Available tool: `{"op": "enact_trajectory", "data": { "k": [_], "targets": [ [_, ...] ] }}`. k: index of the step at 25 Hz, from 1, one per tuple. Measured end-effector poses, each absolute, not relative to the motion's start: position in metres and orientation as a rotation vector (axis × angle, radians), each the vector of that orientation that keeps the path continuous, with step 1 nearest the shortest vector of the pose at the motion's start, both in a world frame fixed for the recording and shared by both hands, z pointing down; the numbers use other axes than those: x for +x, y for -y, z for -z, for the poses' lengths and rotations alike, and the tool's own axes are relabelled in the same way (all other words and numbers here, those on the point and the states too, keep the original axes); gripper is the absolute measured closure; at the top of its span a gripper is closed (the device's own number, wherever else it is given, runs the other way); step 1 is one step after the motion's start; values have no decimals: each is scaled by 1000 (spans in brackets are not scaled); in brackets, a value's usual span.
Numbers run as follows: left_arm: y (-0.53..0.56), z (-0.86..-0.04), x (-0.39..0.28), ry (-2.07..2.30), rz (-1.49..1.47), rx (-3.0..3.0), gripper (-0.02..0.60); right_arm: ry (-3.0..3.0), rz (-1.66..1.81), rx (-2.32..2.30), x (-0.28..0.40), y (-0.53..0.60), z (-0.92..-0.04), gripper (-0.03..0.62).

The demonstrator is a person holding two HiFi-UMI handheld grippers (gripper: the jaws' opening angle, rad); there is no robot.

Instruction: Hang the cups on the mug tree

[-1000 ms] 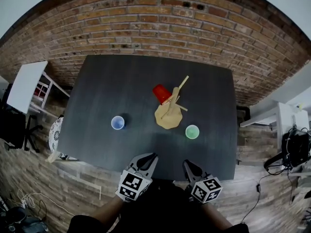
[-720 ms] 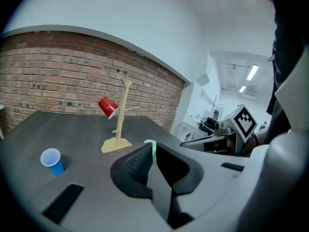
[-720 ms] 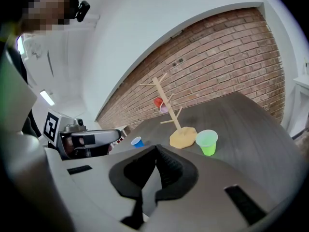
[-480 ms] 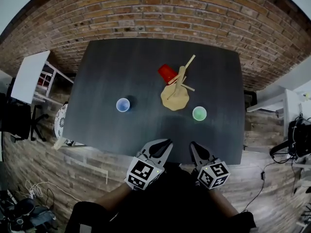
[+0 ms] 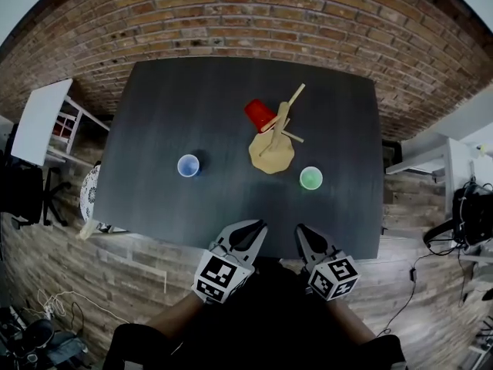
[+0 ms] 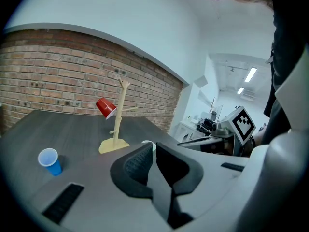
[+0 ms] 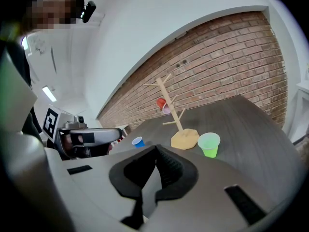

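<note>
Cups first: I see the red cup (image 5: pixel 259 114) hung tilted on a peg of the mug tree (image 5: pixel 271 156), which stands on the dark desk (image 5: pixel 177 99), a little right of its middle. The blue cup (image 5: pixel 188 165) sits upright on the desk, well apart to the tree's left. The green cup (image 5: pixel 310 178) sits upright near the tree's base, on its right. My left tool (image 5: pixel 257 227) and right tool (image 5: pixel 301 230) hover side by side at the desk's near edge, both pointing toward the tree. Each has its jaws pressed together with nothing between them. A brick wall (image 5: pixel 231 14) runs behind the desk.
</note>
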State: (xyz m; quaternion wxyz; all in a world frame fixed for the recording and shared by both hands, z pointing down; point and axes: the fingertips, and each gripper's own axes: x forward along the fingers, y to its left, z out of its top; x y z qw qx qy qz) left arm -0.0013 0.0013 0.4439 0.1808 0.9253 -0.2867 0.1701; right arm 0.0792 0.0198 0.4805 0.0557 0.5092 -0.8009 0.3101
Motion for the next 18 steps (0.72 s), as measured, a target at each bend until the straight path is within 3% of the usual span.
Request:
{"op": "enact_trajectory", "data": {
  "k": [18],
  "targets": [
    [3, -455, 4, 840, -460, 2575, 543, 2411, -925, 1645, 106, -14, -492, 574]
  ]
}}
